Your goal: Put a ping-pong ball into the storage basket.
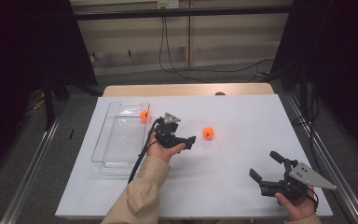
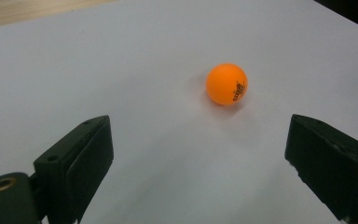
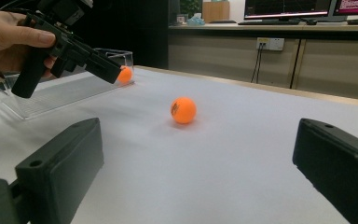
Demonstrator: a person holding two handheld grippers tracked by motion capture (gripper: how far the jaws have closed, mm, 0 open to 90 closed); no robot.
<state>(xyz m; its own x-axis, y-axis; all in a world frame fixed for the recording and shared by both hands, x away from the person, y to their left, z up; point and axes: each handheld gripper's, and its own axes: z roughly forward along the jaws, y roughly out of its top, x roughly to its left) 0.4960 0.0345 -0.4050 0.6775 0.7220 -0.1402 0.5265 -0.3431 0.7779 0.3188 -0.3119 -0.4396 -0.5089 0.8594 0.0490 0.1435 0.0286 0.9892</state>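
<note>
1. Left tool (image 1: 189,141) held above the counter (image 1: 242,186), jaws spread wide with nothing between them, aimed toward the loose orange ball (image 1: 208,132)
2. That ball lies on the white counter surface near the middle, a little ahead of the left tool's jaws, not touching them
3. Second orange ball (image 1: 144,115) sits inside the clear tray (image 1: 103,154), at its far right corner
4. Right tool (image 1: 265,166) at the near right of the counter, jaws wide and holding nothing, well apart from the loose ball
</note>
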